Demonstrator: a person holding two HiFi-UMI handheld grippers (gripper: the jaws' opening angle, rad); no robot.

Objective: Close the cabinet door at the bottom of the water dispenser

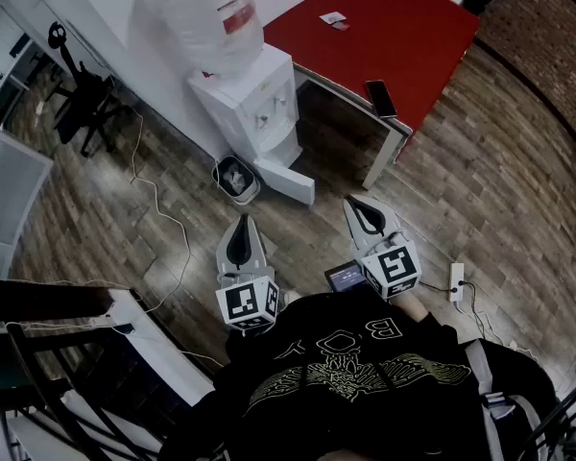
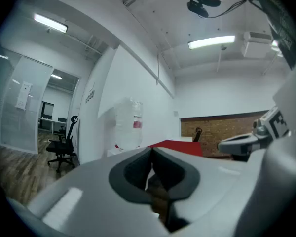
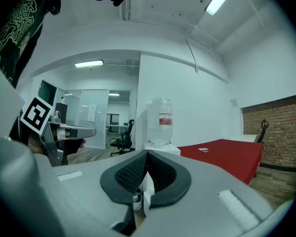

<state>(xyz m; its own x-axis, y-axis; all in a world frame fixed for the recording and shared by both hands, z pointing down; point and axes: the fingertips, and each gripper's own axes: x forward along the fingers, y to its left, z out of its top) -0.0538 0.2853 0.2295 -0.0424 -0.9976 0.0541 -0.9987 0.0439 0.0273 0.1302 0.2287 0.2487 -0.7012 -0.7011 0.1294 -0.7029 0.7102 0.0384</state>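
Observation:
The white water dispenser [image 1: 252, 109] stands against the wall with a big clear bottle [image 1: 200, 12] on top. Its bottom cabinet door [image 1: 288, 179] hangs open, swung out over the floor toward me. My left gripper [image 1: 243, 223] is held level a short way in front of the dispenser, shut and empty. My right gripper [image 1: 351, 202] hovers right of the open door, also shut and holding nothing. The left gripper view shows the bottle [image 2: 128, 125] beyond the closed jaws. In the right gripper view the bottle [image 3: 159, 122] stands straight ahead.
A small bin [image 1: 236, 179] sits on the floor left of the open door. A red table [image 1: 374, 27] with a phone [image 1: 380, 97] stands right of the dispenser. An office chair [image 1: 82, 99] is at the far left, a cable [image 1: 163, 209] trails over the floor, and a power strip [image 1: 455, 281] lies right.

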